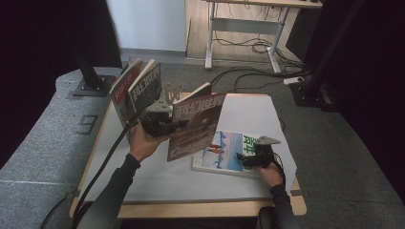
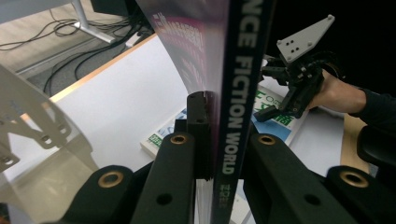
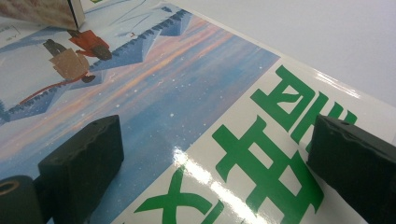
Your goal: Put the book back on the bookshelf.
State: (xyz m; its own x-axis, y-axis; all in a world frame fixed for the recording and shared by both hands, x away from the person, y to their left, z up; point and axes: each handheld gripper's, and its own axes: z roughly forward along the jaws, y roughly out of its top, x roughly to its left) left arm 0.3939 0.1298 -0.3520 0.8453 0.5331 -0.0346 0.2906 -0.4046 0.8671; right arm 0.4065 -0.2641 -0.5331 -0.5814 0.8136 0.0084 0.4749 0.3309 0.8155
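High view shows the red science-fiction magazine [image 1: 196, 125] lifted off the white table [image 1: 143, 171], pinched by the left gripper [image 1: 165, 123] near its spine; in the left gripper view the jaws are clamped tight on that spine [image 2: 236, 107] while the loose pages [image 2: 187, 42] bow away to one side. Since only a narrow strip is held, I judge the pages could fan open or the magazine could slip and swing down onto the blue-and-white magazine [image 1: 224, 151] lying flat below. The right gripper [image 1: 249, 158] rests over that flat cover with its jaws spread apart and nothing between them. Two more magazines [image 1: 138, 88] stand upright just behind in a rack; a careless swing might knock them over.
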